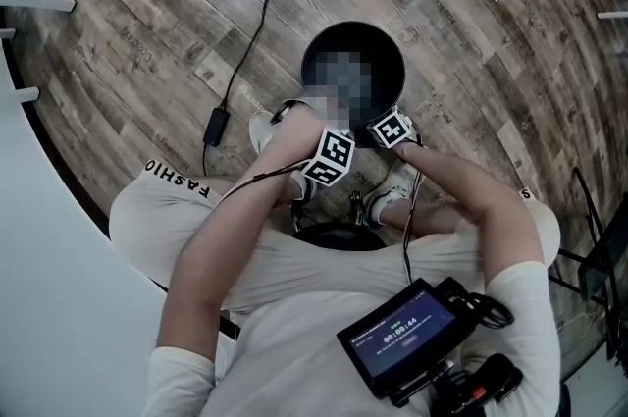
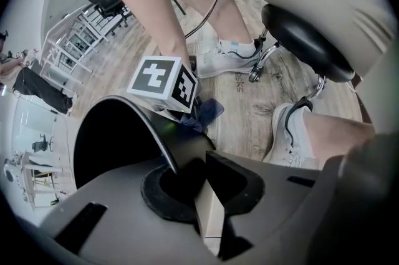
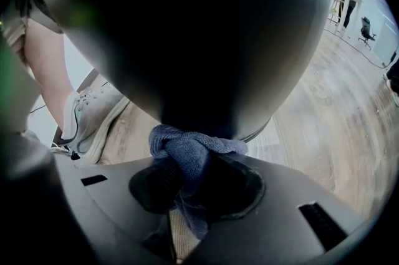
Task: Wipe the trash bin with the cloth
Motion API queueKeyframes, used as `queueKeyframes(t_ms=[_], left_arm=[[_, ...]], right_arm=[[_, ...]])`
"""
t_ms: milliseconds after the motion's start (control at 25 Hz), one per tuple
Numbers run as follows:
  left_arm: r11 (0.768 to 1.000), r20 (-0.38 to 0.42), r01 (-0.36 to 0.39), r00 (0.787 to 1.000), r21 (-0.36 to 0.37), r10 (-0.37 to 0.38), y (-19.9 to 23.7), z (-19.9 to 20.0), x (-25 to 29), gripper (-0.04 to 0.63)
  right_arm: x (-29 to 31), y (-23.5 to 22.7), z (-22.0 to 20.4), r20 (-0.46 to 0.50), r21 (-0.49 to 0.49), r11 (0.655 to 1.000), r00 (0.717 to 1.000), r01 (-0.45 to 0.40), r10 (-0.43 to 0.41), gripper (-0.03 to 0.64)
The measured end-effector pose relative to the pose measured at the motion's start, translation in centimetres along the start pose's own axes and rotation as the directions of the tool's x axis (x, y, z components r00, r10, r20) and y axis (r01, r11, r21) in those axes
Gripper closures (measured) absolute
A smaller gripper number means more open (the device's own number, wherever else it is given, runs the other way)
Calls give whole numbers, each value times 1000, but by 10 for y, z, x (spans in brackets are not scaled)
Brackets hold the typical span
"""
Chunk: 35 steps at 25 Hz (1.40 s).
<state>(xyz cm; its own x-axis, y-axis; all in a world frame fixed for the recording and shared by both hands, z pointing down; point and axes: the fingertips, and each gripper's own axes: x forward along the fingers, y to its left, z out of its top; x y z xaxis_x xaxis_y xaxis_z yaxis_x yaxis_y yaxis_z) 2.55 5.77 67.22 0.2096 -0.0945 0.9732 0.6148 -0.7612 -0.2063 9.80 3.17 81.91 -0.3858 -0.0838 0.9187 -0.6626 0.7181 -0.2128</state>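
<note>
floor (image 1: 118, 3): wood planks, lying under everything; a black cable (image 1: 257, 23) is trailing off at 10 o'clock of the bin (image 1: 389, 103).
person: sitting on a stool (image 2: 305, 39), knees apart, a shoe (image 2: 218, 59) on each side. The bin is standing between the feet, at 12 o'clock from the lap in the head view.
bin: black, round, standing upright on the floor with its mouth facing up. Its inside is patched over, so contents are not readable.
left gripper (image 2: 187, 179): pointing steeply down at the bin's 7 o'clock rim. The jaws are nipping the rim wall between them, nearly closed, steadying the bin.
right gripper (image 3: 187, 195): sitting outside the wall at the bin's 5 o'clock. The jaws are pinching the cloth (image 3: 190, 151), with a knot of it bulging past the tips.
cloth: blue, bunched, pressing against the bin's outer wall just under the rim. In the left gripper view it is showing right below the right gripper's marker cube (image 2: 163, 83).
step: judging this as wiping the near outer wall, a stroke being made with the bin braced.
next: probably calling for carrying the cloth down or round the wall under pressure while the left grip is holding the rim firm. The far side at 12 o'clock is looking hard to reach from here, so the bin may need turning.
</note>
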Motion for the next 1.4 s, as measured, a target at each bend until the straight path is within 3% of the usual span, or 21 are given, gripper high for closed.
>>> queueKeyframes(t_ms=[280, 640, 720, 880, 1080, 1400], left_arm=[[1000, 5, 2, 1000, 6, -2, 3, 2, 0, 532], [1000, 20, -4, 1000, -28, 5, 2, 3, -2, 531], [999, 35, -5, 999, -52, 7, 5, 3, -5, 524], [997, 48, -14, 999, -80, 18, 14, 3, -13, 442], [997, 24, -14, 1000, -74, 15, 12, -3, -15, 439], [997, -26, 5, 1000, -75, -7, 5, -20, -12, 437]], right_arm=[[22, -7, -8, -7, 6, 1000, 1000, 22, -22, 508], [-15, 15, -4, -110, 22, 994, 988, -105, 107, 508], [-34, 20, 4, -88, 58, 990, 988, -125, 130, 508], [-82, 36, 21, -38, 94, 983, 986, -157, 162, 508], [-131, 59, 35, 23, 118, 971, 978, -209, 207, 508], [-180, 80, 63, 138, 156, 972, 978, -178, 157, 508]])
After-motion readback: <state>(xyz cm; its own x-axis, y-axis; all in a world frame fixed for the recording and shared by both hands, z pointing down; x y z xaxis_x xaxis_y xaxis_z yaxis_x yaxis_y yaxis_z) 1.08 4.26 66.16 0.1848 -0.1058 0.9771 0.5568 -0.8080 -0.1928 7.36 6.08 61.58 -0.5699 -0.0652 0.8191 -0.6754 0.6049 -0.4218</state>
